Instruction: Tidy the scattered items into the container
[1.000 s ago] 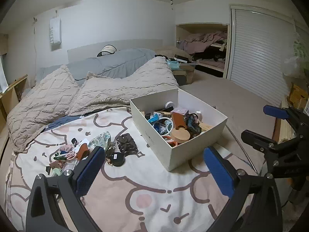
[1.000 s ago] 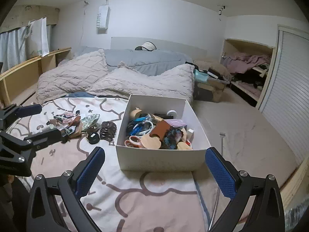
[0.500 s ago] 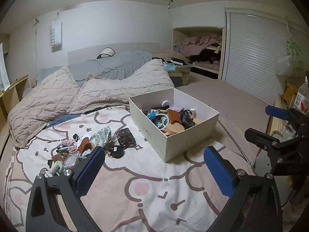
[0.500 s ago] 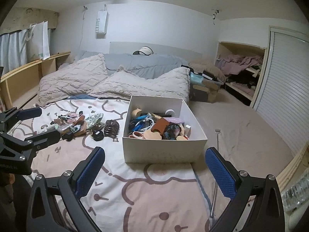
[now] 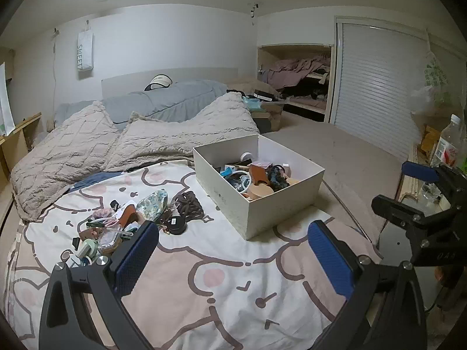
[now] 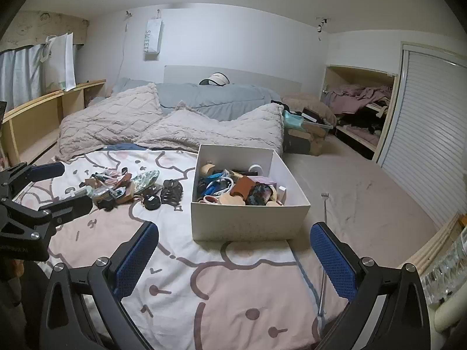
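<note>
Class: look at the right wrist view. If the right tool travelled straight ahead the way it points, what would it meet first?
Probably the near wall of the white box, centred between the open right tool fingers; depth is uncertain, so it might touch the bedspread first.

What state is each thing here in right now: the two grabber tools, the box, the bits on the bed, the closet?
Left gripper: open, holding nothing.
Right gripper: open, holding nothing.
White box: no lid on it, partly filled.
Scattered items: lying loose on the bedspread beside the box.
Dark hair claw: outside the box.
Closet door: slid aside, shelves exposed.
</note>
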Demonstrator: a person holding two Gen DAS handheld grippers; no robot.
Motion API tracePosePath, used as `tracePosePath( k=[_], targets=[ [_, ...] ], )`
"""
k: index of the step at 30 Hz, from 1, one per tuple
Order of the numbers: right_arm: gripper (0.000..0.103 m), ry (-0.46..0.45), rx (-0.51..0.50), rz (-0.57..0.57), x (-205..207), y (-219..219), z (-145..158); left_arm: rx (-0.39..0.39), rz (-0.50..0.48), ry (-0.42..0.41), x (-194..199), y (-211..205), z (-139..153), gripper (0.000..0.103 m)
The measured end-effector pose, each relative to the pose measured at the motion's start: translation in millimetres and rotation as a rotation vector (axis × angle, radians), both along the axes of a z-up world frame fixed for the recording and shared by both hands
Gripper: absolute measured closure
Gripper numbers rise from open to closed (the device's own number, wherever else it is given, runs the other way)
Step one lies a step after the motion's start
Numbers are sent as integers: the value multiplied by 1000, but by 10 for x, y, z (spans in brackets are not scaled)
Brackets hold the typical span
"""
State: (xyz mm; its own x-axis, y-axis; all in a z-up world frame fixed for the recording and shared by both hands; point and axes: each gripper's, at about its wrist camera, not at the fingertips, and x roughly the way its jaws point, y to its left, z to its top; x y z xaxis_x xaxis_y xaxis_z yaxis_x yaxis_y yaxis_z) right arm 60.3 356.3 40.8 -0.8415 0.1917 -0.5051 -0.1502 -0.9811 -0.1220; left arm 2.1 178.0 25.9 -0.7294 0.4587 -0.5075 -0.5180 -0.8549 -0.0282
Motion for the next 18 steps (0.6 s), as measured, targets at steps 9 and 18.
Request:
tracePosePath(
  k=[9, 18],
  targets=[
    [0, -10, 5, -4, 41, -38, -12, 5, -12, -5, 64, -7, 4, 0],
    [0, -8, 6, -7, 63, -56, -8, 12, -1, -15, 51, -34, -2, 0]
  ],
)
